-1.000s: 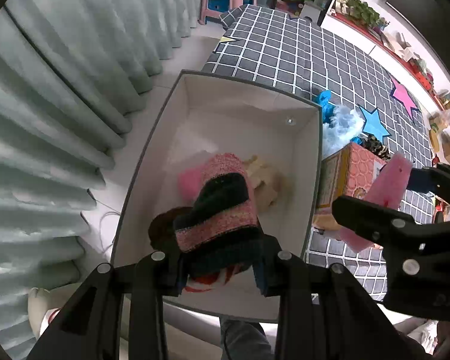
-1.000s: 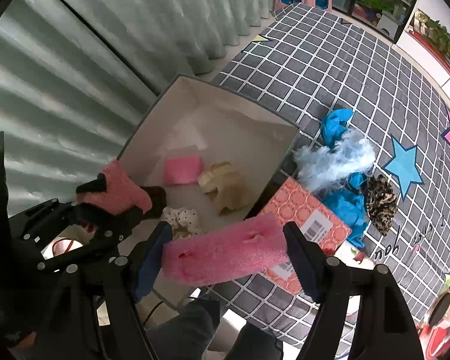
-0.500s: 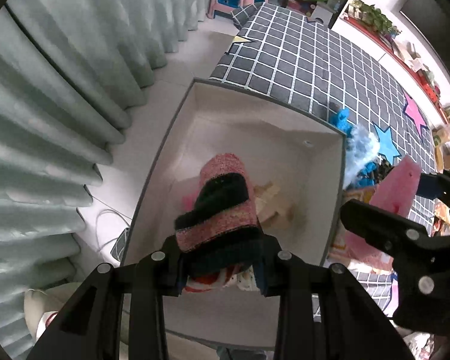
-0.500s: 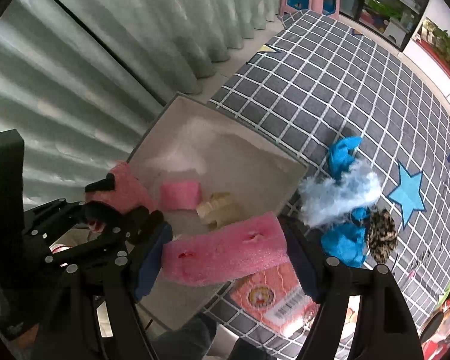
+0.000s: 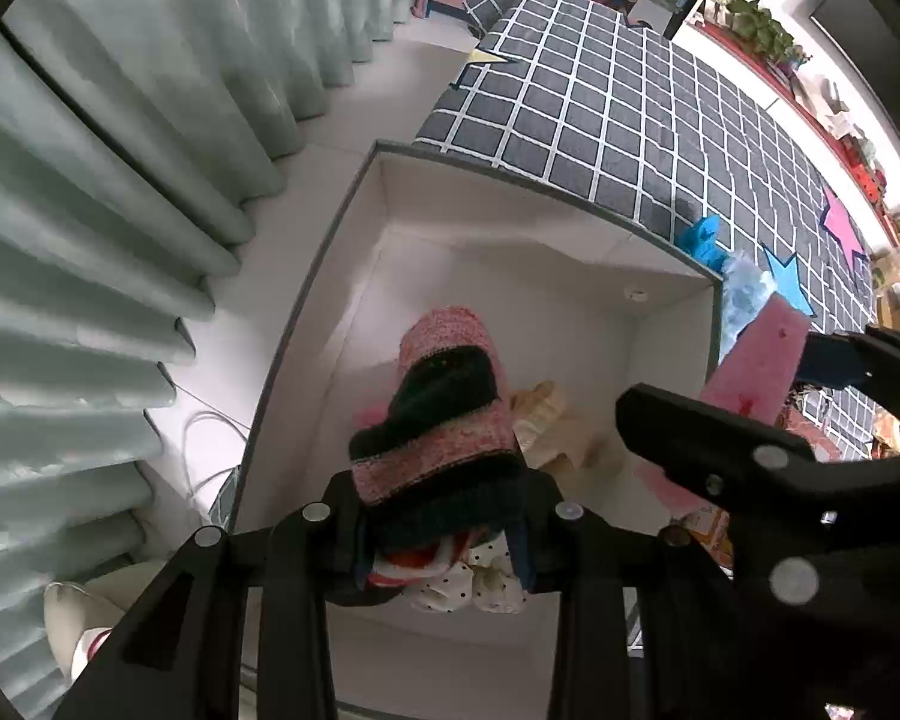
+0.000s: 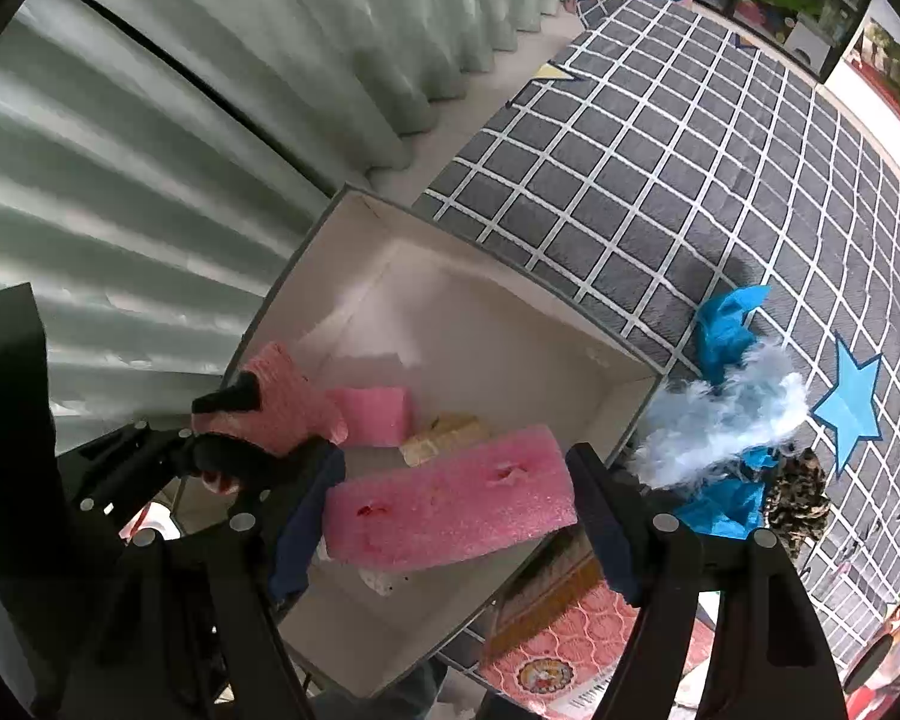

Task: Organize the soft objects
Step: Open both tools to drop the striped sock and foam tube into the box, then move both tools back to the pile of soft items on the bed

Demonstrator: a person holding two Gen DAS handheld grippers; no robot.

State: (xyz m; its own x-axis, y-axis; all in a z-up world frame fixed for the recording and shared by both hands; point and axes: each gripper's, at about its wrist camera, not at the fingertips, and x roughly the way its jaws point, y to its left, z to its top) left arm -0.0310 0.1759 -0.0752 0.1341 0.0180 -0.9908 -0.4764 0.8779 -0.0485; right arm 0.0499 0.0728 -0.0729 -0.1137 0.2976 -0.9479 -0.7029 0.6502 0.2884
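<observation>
The left tongs [image 5: 444, 531] are clamped narrow on a rolled pink-and-black striped sock [image 5: 444, 420], which hangs over the inside of the white box [image 5: 672, 324] standing on the floor beside the checked rug [image 6: 660, 180]. The right tongs [image 6: 450, 516] stand wide but are pressed on the two ends of a long pink foam block [image 6: 450, 504], held lengthwise above the box's near half. Already lying on the box floor are a smaller pink foam piece [image 6: 372, 417], a beige soft thing [image 6: 447, 438] and a spotted white cloth [image 5: 468, 588] right under the sock.

The main risk is crowding. Both tools sit close together over the same opening, so lowering them at once could knock one frame against the other and shake a load loose too soon. The foam block is gripped only by its ends; it is springy, and a bump or a twist could make it pop out sideways and land on the patterned carton [image 6: 570, 648] or the rug instead of inside. It is also long, so if it comes down at an angle it may bridge across the box wall and tip outward. The sock is limp and may cling to a pad when released, dragging back out as the tongs lift. The blue cloth [image 6: 726, 324], the pale fluffy thing [image 6: 726, 420] and the leopard-print piece [image 6: 801, 492] lie on the rug, not yet put away.
</observation>
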